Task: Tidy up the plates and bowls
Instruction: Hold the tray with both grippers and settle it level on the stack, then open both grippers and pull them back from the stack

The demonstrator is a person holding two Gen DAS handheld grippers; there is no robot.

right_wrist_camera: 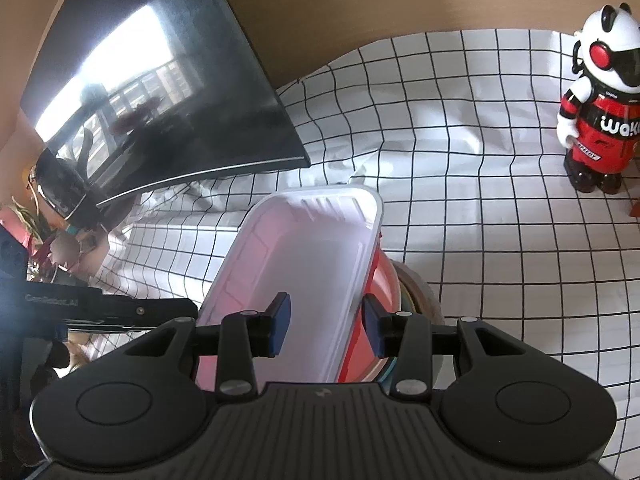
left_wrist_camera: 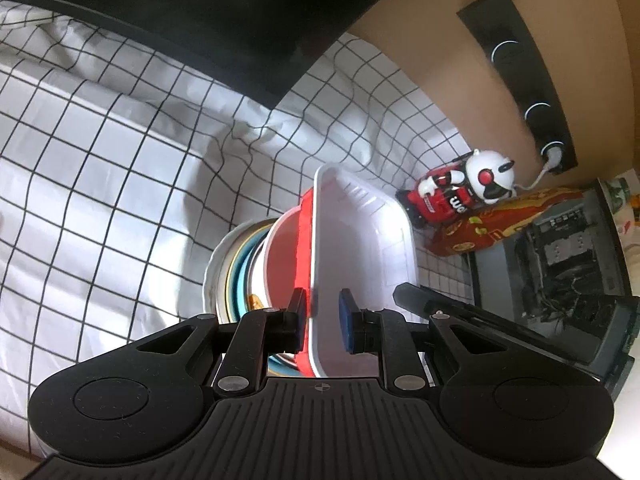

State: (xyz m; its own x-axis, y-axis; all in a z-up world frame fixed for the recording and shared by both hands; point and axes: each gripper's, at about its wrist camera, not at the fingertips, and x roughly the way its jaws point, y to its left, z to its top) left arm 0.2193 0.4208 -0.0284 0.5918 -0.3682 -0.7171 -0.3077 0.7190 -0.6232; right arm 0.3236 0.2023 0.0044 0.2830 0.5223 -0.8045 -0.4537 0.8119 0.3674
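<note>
You have one white tray (left_wrist_camera: 360,256) on top of one red bowl (left_wrist_camera: 286,264), itself topping a stack of plates (left_wrist_camera: 224,268) on the checked cloth (left_wrist_camera: 100,184). Your left gripper (left_wrist_camera: 323,320) and right gripper (right_wrist_camera: 325,322) each straddle a tray rim, jaws apart. One toy robot (right_wrist_camera: 600,112) stands well beyond the tray.

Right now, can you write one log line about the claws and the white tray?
left claw: open, straddling tray rim | right claw: open, straddling opposite rim | white tray: atop stacked bowls

tray (right_wrist_camera: 304,256) on bowl stack (right_wrist_camera: 386,280) | stack on cloth (right_wrist_camera: 480,240) | toy robot (right_wrist_camera: 600,92) behind
</note>
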